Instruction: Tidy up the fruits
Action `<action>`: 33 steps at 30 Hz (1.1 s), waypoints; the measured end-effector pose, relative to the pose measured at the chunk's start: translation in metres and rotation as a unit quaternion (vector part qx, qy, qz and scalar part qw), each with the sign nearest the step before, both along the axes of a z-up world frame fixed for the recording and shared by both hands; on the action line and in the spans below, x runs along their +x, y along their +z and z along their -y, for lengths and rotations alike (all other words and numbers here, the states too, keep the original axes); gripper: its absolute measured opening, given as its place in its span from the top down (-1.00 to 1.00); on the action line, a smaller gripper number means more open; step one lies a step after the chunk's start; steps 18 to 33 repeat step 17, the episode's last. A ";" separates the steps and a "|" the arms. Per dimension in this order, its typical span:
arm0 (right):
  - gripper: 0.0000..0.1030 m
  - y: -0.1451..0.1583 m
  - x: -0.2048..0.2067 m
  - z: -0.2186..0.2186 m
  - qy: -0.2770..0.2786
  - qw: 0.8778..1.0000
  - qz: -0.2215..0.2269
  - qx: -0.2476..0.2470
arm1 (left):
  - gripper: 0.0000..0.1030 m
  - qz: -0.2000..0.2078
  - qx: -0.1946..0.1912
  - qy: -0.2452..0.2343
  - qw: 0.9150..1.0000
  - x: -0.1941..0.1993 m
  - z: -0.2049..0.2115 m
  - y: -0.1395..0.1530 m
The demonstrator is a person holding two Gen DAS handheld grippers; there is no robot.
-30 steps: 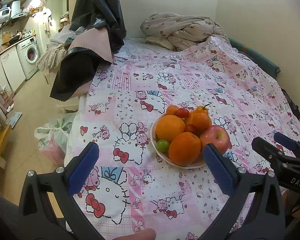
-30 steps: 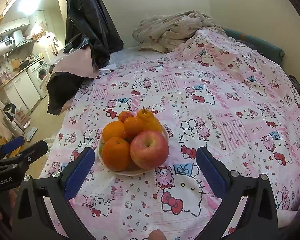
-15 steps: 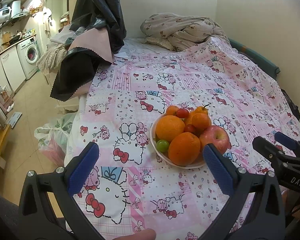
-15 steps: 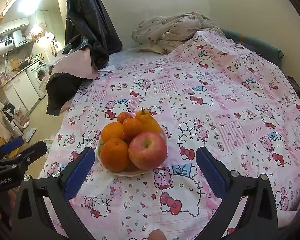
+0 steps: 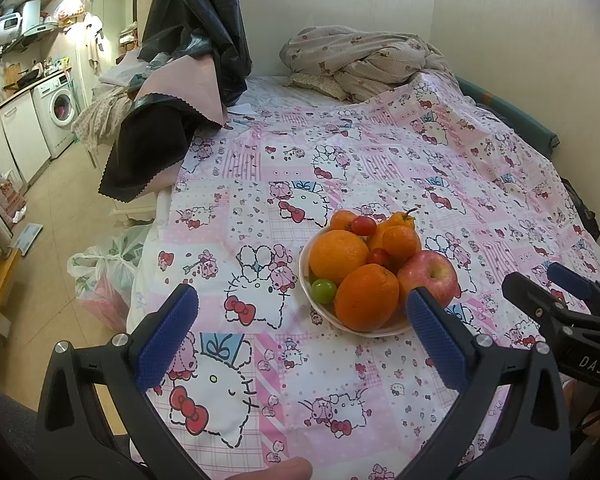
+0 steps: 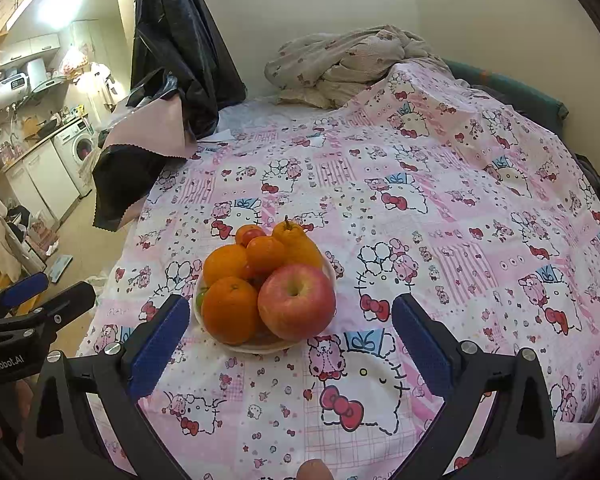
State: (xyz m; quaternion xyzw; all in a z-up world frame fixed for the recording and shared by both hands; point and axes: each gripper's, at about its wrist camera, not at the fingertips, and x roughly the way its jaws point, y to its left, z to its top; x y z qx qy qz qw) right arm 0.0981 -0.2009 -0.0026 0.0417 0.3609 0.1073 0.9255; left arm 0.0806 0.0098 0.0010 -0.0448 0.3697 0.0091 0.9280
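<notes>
A white bowl (image 5: 374, 330) stands on the pink patterned bedspread (image 5: 380, 160), piled with fruit: oranges (image 5: 366, 296), a red apple (image 5: 430, 276), a green grape (image 5: 323, 290), red cherry tomatoes (image 5: 364, 225) and an orange pear-shaped fruit (image 5: 402, 218). The bowl (image 6: 256, 346) with the apple (image 6: 296, 300) and oranges (image 6: 230, 308) also shows in the right wrist view. My left gripper (image 5: 300, 336) is open and empty, held short of the bowl. My right gripper (image 6: 290, 340) is open and empty, just before the bowl; it also shows in the left wrist view (image 5: 556, 292).
A crumpled blanket (image 5: 364, 60) lies at the bed's far end. Dark and pink cloth (image 5: 168, 120) hangs over the bed's left edge. Plastic bags (image 5: 104, 276) sit on the floor at left. A wall runs along the right.
The right gripper has edged slightly closer to the bowl. The left gripper has barely moved. Both stay open.
</notes>
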 end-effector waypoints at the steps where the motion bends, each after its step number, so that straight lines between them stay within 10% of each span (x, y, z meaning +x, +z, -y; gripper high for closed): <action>1: -1.00 0.000 0.000 0.000 0.000 1.000 0.000 0.000 | -1.00 0.000 0.000 0.000 1.000 0.000 0.000 0.000; 33: -1.00 0.005 0.002 0.001 -0.001 1.000 0.006 0.002 | -1.00 0.000 -0.005 -0.004 1.000 -0.002 0.001 0.000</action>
